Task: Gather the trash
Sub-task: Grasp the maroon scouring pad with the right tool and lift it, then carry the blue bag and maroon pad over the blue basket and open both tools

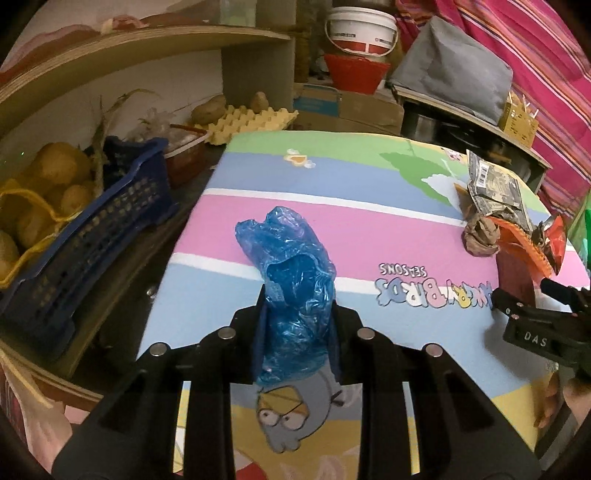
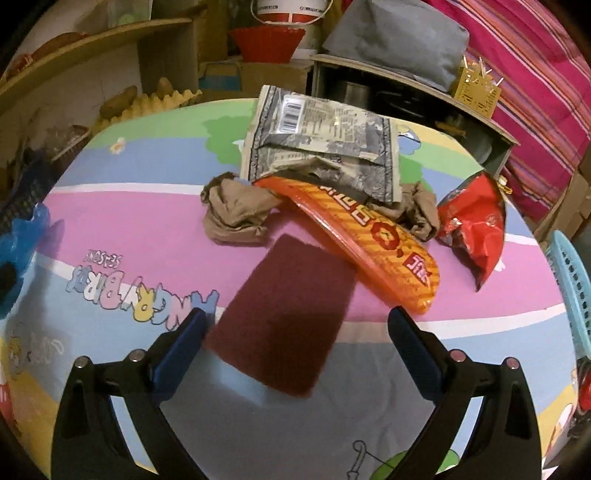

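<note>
Left gripper: the left gripper [image 1: 295,332] is clenched on a crumpled blue plastic bag [image 1: 291,273], which stands up between its pads, clear of the cartoon-printed worktop [image 1: 332,177].
Right gripper: the right gripper [image 2: 295,332] is spread wide and grasps nothing; it hangs over the near end of a dark red pad [image 2: 288,317] lying flat on the worktop.
Progress: one piece of trash looks collected, the blue bag; judging by the pile, most of the task is still ahead.
Trash left: a grey wrapper with a barcode [image 2: 321,144], an orange snack packet [image 2: 369,243], a red foil bag [image 2: 472,225] and a crumpled brown wad [image 2: 236,210], heaped together on the far right of the worktop.
Likely next: the dark red pad, the nearest thing to the free gripper.
Surface: a pastel striped cover with cartoon birds and lettering, bare between bag and pile.
Room: on the left, a curved wooden shelf [image 1: 147,48], a dark blue crate [image 1: 92,229] beside potatoes in yellow netting, and an egg tray [image 1: 251,122]; at the far side, a white bucket [image 1: 362,29] over a red bowl; on the right, a striped pink cloth [image 2: 535,74] and the edge of a light blue basket [image 2: 572,280].
</note>
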The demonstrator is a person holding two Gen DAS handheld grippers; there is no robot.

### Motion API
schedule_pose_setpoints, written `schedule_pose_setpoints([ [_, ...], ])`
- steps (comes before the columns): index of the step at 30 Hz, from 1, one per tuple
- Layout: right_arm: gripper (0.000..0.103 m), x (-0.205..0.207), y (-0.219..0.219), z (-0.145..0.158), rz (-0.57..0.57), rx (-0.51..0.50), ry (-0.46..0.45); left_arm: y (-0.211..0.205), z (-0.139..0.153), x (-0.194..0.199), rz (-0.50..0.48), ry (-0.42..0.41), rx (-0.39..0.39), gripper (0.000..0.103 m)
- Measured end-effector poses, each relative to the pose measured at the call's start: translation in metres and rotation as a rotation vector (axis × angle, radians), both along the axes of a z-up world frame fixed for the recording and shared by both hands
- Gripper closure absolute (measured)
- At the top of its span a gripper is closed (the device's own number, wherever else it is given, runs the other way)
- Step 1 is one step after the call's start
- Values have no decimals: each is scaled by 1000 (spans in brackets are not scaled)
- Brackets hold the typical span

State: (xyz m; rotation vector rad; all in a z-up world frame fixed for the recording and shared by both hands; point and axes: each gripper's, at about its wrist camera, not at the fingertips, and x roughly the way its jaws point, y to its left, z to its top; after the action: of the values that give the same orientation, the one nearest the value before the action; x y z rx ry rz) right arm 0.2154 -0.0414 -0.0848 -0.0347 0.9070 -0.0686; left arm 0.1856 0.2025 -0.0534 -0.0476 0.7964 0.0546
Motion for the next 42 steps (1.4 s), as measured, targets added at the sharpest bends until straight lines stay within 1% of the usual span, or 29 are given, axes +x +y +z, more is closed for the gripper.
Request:
schedule_pose_setpoints([
  [2,15,-1,-5,0,9,41,3,3,1,-3,6,-2,-4,77],
  [4,28,0,-6,0,34,57,6,4,1,-4,11,-3,-7,77],
  [5,32,0,-5,2,52,58,9,4,1,-5,14,-5,-10,77],
  [9,33,1,-9,3,90,55,14,2,3,-7,19,-10,-18,77],
  [13,33,-10,-16,10,120,57,-2,-4,9,-12,19,-21,-14,77],
  [20,33,-31,-39,41,187,64,-48,-26,25,-19,12,-56,-5,77],
  [26,33,-44,-77,72,211,102,-86,-57,42,-23,-11,-90,4,77],
  [30,33,-47,-102,88,204,140,-105,-79,56,-27,-33,-121,3,77],
  [35,33,-49,-143,106,165,137,-152,-109,73,-28,-59,-155,3,77],
  [42,33,-52,-198,116,107,124,-190,-148,86,-26,-91,-177,5,77],
])
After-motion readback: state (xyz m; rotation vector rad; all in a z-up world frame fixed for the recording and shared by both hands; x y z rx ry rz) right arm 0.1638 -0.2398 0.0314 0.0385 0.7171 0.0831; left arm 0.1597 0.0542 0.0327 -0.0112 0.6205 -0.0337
